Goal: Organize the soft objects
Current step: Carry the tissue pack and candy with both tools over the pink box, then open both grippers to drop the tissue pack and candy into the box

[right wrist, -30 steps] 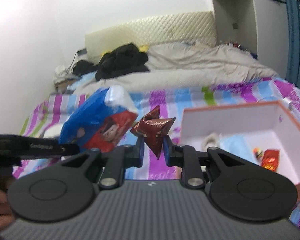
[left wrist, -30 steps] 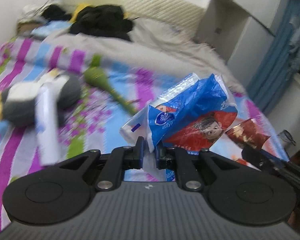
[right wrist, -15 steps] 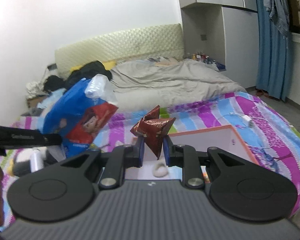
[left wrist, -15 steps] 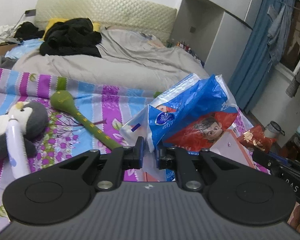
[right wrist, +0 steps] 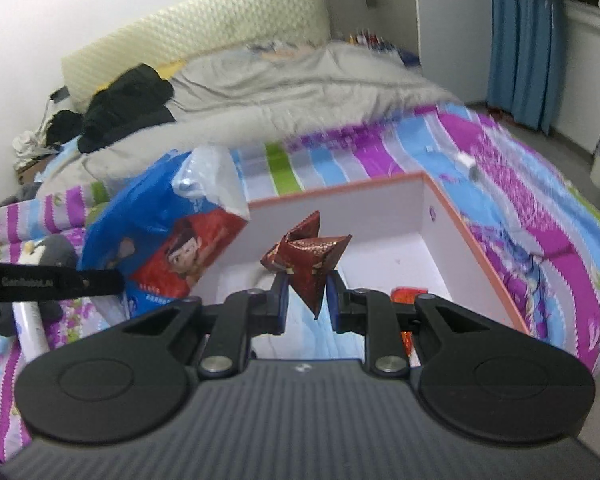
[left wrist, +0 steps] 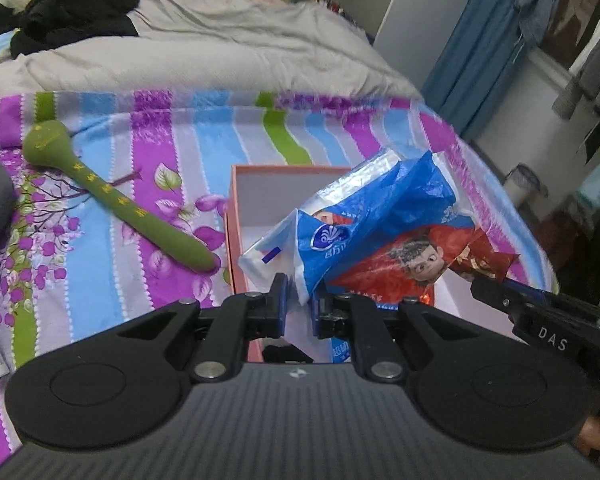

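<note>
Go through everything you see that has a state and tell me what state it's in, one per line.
Left claw: shut on the blue and red snack bag, held above the box.
Right claw: shut on the dark red foil packet, held above the box.
Orange-rimmed box: open, no lid on, a few small items inside.
Green toy stick: lying flat on the striped sheet, outside the box.
Penguin plush: lying on the sheet, outside the box.

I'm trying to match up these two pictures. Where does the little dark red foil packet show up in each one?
Left wrist view: the dark red foil packet is at the right, peeking from behind the blue bag, in the other tool's jaws.
Right wrist view: it sits at the centre, clamped in the right gripper.
Shared landmark: the orange-rimmed box beneath both.
</note>
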The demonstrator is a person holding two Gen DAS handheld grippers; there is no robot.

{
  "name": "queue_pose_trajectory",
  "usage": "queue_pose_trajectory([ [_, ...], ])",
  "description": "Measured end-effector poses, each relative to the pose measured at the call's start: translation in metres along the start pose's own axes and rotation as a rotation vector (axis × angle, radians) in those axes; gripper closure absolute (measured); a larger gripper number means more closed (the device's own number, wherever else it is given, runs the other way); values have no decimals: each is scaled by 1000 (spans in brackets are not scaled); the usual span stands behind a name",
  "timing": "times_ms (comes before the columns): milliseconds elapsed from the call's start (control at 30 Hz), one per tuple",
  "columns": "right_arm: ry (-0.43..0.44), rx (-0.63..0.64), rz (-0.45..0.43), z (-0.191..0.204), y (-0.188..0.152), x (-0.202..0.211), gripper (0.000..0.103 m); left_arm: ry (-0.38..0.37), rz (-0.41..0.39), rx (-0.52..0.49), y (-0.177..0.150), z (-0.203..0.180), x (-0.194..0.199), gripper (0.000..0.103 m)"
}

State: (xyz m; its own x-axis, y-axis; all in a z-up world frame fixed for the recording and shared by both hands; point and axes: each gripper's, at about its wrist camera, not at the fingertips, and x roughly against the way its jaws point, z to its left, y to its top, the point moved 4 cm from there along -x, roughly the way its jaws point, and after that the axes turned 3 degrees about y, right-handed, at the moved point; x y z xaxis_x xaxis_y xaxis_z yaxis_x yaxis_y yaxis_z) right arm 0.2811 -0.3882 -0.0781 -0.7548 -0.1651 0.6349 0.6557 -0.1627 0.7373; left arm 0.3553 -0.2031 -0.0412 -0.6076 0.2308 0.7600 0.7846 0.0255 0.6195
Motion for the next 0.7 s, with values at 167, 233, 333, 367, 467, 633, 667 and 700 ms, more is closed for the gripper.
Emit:
queue_pose_trajectory([
  [167, -30, -24, 65, -19, -8, -21, 80, 8, 58, -24, 0, -8, -30, 89],
  [233, -31, -37, 80, -26, -13, -26, 80, 20, 71, -39, -2, -10, -39, 89],
  [333, -36, -42, 95, -32, -17, -30, 79, 27, 86, -44, -4, -12, -48, 78],
  [367, -39, -43, 97, -33, -18, -30, 79, 28, 90, -45, -5, -12, -49, 71],
  [467, -46, -56, 98, -37, -16, -28, 70, 37, 75, -78, -4, -16, -47, 41],
  [633, -45, -79, 54, -41, -5, -12, 51, 41, -7, -81, 4, -22, -18, 34],
  [667, -40, -78, 38, -40, -2, -5, 51, 39, -22, -87, 6, -23, -10, 34],
  [700, -36, -75, 21, -38, 2, 2, 51, 38, -38, -91, 9, -24, -1, 34],
])
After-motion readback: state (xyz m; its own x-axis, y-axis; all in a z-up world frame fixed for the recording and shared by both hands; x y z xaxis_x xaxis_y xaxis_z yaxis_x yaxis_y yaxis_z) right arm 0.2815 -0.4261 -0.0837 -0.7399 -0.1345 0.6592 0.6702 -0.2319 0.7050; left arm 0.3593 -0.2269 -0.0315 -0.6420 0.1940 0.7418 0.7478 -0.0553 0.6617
